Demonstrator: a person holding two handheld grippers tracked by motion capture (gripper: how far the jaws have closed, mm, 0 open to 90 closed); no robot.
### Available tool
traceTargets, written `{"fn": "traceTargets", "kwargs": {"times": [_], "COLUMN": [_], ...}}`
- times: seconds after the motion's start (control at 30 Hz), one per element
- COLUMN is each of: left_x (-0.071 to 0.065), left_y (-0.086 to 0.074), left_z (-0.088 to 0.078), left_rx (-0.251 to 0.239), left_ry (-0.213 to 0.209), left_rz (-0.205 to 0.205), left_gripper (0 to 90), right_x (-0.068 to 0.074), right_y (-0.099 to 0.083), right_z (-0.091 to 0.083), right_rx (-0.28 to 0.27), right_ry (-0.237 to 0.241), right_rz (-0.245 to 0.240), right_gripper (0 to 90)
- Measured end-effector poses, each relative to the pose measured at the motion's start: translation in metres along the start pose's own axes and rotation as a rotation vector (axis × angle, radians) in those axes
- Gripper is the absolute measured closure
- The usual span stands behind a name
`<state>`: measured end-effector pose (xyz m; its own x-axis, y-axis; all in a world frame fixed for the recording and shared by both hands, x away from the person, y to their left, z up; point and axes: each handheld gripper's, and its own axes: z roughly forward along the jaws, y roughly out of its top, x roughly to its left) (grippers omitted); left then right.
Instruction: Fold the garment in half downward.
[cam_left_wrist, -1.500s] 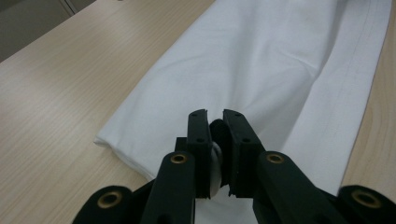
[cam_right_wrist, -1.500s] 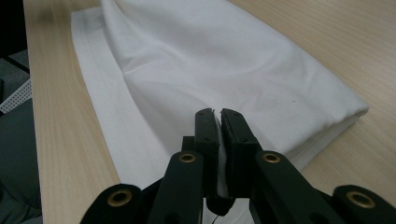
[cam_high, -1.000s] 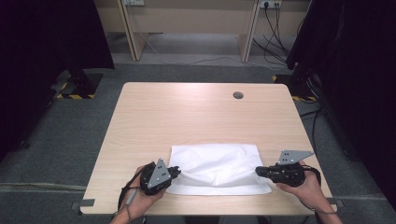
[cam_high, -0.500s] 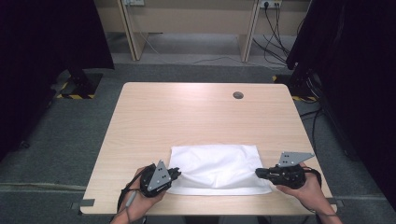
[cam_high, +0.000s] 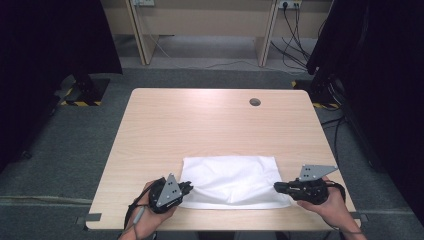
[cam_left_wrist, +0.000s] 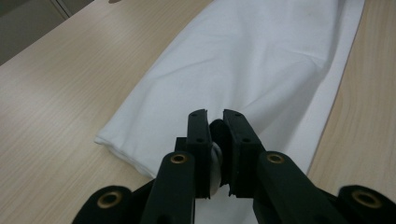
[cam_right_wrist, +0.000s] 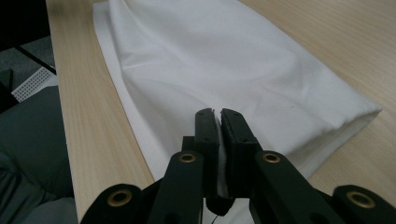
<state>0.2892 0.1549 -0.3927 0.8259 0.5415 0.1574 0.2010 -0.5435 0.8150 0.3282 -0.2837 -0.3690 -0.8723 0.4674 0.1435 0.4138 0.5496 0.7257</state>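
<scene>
Both forearms reach in from the near edge — the left hand (cam_high: 145, 220) wrapped around the black two-jaw left gripper (cam_high: 186, 189), the right hand (cam_high: 330, 210) around its twin, the right gripper (cam_high: 277, 186). Each pair of jaws points inward toward the other, pinched onto a fold of white cloth (cam_high: 230, 180).

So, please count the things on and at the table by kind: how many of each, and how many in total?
White folded cloth: 1
Handheld grippers: 2, the left gripper and the right gripper, each shut on the cloth at one end
Round dark hole in the table: 1
Total: 4
</scene>
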Motion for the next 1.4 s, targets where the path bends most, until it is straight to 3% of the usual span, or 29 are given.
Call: {"fn": "traceTargets", "kwargs": {"times": [0.67, 1.4], "left_x": [-0.007, -0.015], "left_y": [-0.003, -0.013], "left_z": [-0.003, 0.0], "left_rx": [0.0, 0.031], "left_ry": [-0.015, -0.041], "left_rz": [0.006, 0.011], "left_gripper": [81.0, 80.5], "right_x": [0.005, 0.009], "right_y": [-0.005, -0.014], "right_z": [0.001, 0.007], "right_rx": [0.023, 0.076], "right_ry": [0.016, 0.029], "right_rz": [-0.005, -0.015], "right_gripper": [85.9, 85.7]}}
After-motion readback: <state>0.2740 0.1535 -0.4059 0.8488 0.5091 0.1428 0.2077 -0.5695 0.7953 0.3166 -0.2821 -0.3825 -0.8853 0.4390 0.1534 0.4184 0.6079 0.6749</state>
